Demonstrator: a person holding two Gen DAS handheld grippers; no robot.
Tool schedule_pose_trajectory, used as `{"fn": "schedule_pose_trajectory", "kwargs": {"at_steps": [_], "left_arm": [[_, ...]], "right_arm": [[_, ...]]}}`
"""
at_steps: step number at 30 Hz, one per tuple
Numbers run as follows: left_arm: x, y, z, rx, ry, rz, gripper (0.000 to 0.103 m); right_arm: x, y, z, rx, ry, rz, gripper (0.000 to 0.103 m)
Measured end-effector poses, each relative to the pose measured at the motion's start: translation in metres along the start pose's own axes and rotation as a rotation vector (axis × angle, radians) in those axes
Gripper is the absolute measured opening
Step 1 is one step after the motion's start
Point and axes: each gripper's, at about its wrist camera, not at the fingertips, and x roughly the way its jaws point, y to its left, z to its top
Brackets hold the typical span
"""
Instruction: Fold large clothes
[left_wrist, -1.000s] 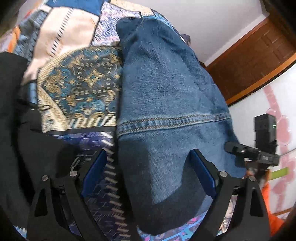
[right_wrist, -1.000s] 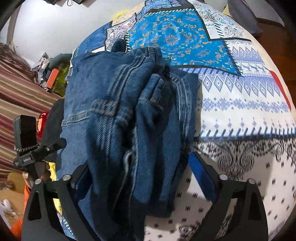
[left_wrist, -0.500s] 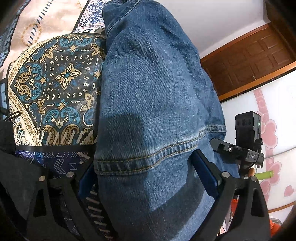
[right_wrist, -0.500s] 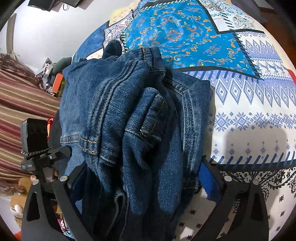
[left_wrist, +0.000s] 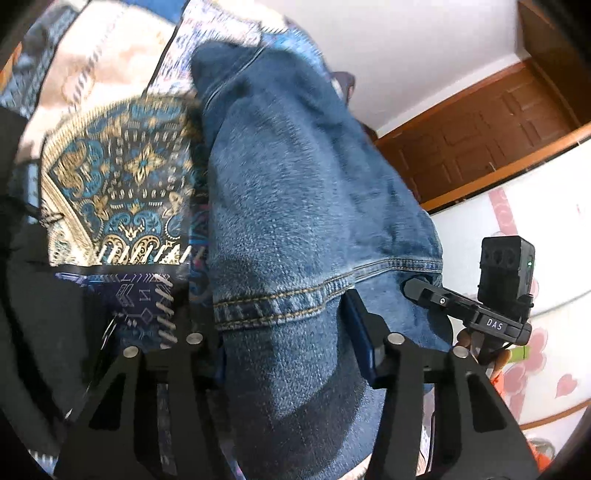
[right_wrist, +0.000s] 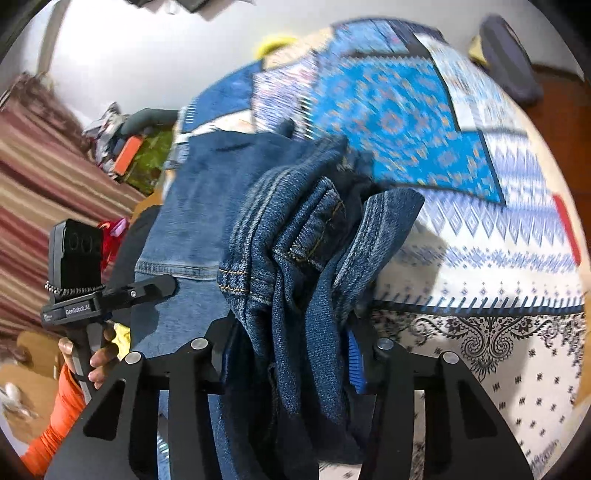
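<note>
Both tools, just closing, apparently pinch the jeans (left_wrist: 295, 206) above the bedspread (right_wrist: 480, 258).

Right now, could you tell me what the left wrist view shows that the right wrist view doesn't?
Only the left wrist view shows the brown wooden door and the gold-and-teal patch of the bedspread. Only the right wrist view shows the striped curtain and the bunched waistband. Both show the blue jeans, with each gripper's jaws, which have just been closing, shut on the denim.

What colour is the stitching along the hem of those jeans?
Golden-yellow thread in two rows on the blue denim jeans; the hem stitching shows best in the left wrist view.
</note>
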Motion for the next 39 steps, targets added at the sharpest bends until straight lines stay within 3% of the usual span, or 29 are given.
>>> {"fn": "schedule_pose_trajectory", "kwargs": {"at_steps": [7, 13, 18, 22, 29, 33, 36, 38, 39], "left_arm": [[-0.1, -0.028, -0.009, 0.073, -0.126, -0.013, 0.049], [-0.195, -0.022, -0.016, 0.11, -0.249, 0.033, 0.049], [-0.255, 0.009, -0.008, 0.123, -0.329, 0.099, 0.049], [-0.292, 0.059, -0.005, 0.093, -0.363, 0.153, 0.049], [-0.291, 0.17, -0.004, -0.04, -0.333, 0.231, 0.049], [-0.257, 0.257, -0.014, -0.185, -0.237, 0.267, 0.05], [-0.245, 0.305, -0.032, -0.272, -0.247, 0.178, 0.066], [-0.245, 0.31, -0.037, -0.272, -0.267, 0.14, 0.068], [-0.246, 0.304, -0.04, -0.253, -0.273, 0.157, 0.069]], "right_arm": [[-0.032, 0.075, 0.013, -0.101, -0.081, 0.034, 0.042], [-0.026, 0.151, 0.031, -0.2, -0.125, 0.095, 0.042], [0.001, 0.208, 0.045, -0.269, -0.144, 0.155, 0.042], [0.044, 0.245, 0.055, -0.299, -0.118, 0.188, 0.042], [0.151, 0.266, 0.056, -0.284, 0.004, 0.201, 0.042], [0.238, 0.257, 0.043, -0.264, 0.152, 0.116, 0.043], [0.267, 0.24, 0.032, -0.218, 0.197, 0.108, 0.049], [0.262, 0.233, 0.031, -0.202, 0.192, 0.142, 0.051], [0.258, 0.232, 0.031, -0.213, 0.197, 0.14, 0.052]]}}
